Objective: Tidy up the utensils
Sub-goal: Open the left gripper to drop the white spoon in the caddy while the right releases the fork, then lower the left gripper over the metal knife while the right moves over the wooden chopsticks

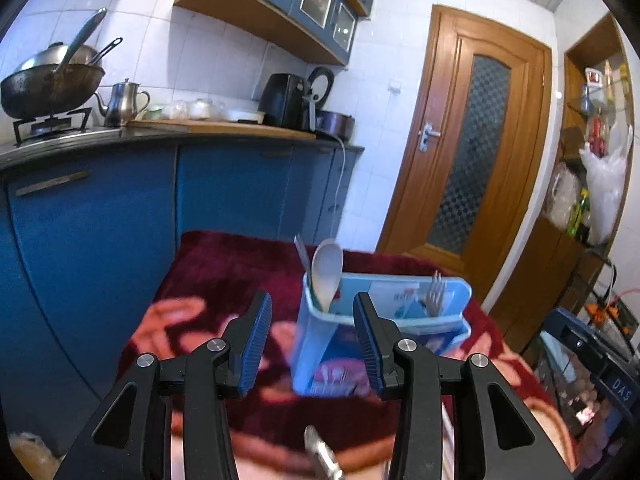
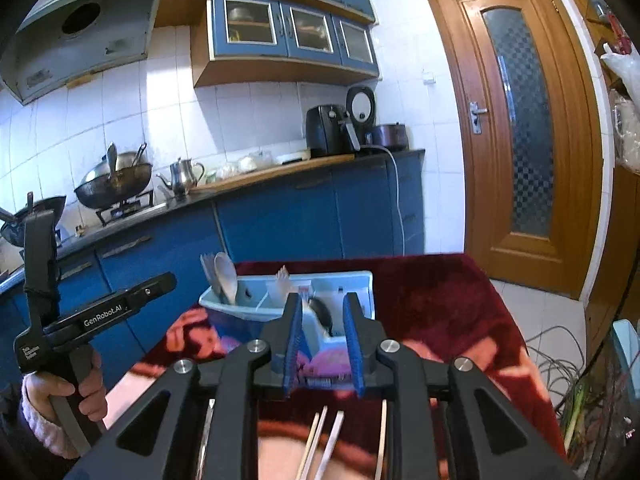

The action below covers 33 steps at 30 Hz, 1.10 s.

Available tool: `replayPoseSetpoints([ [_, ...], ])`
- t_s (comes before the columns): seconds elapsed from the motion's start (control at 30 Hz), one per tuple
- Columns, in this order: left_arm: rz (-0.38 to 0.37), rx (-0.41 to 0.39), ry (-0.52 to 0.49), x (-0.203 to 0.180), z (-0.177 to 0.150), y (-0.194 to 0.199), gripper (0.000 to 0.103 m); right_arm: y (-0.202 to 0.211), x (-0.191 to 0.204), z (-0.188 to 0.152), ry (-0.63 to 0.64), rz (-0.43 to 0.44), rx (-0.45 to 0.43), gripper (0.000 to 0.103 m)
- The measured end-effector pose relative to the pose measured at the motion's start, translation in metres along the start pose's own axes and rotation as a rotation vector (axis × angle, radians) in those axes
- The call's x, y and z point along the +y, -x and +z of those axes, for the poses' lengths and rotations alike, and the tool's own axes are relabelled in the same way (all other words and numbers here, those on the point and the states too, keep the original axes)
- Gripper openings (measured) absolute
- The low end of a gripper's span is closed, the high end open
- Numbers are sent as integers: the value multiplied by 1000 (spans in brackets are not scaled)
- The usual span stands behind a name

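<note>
Seen from the left wrist: left gripper (image 1: 312, 344) held above a dark red patterned blanket (image 1: 224, 280), jaws standing apart with nothing between the blue pads, the light blue utensil caddy (image 1: 320, 344) upright just beyond them. Pale serving spoon (image 1: 326, 276) propped bowl-up in the caddy's near-left compartment beside a grey handle; clear plastic forks (image 1: 434, 294) tines-up in a compartment further right. A metal utensil (image 1: 320, 454), blurred, lying on the blanket below the jaws at the bottom edge. Behind, a wok (image 1: 48, 88) on a gas burner, a steel kettle (image 1: 122, 102), blue cabinets and a wooden door (image 1: 468, 148) with patterned glass.

Seen from the right wrist only: right gripper (image 2: 322, 344) with jaws narrowly parted and empty, pointing at the caddy's (image 2: 248, 308) right-hand compartment, where a dark utensil (image 2: 324, 312) rests, too blurred to name. Chopsticks (image 2: 320, 440) and other thin pale sticks lying loose on the blanket (image 2: 432, 300) beneath the gripper body. At the left edge, a hand (image 2: 60, 396) in a pink fleecy cuff gripping the handle of the left gripper's black body. Also shown here alone: a grey range hood (image 2: 80, 32) above the stove, and cables (image 2: 560, 360) on the tiled floor to the right
</note>
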State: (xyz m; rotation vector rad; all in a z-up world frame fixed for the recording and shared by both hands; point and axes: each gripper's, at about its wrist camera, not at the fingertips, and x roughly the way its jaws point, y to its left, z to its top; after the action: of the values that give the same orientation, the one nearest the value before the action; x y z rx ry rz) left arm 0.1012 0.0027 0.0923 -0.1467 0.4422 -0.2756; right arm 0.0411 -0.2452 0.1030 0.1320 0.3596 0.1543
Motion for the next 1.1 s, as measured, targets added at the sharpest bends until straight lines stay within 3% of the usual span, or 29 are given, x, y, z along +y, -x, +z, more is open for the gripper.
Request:
replayPoseSetpoints([
  [0.4, -15, 170, -47, -9, -38, 25, 44, 25, 7, -31, -7, 2, 114, 28],
  [0.77, -18, 316, -34, -9, -73, 14, 44, 31, -5, -61, -40, -20, 203, 33],
  [1.1, 22, 415, -19, -8, -92, -7, 44, 33, -24, -81, -88, -41, 252, 40],
])
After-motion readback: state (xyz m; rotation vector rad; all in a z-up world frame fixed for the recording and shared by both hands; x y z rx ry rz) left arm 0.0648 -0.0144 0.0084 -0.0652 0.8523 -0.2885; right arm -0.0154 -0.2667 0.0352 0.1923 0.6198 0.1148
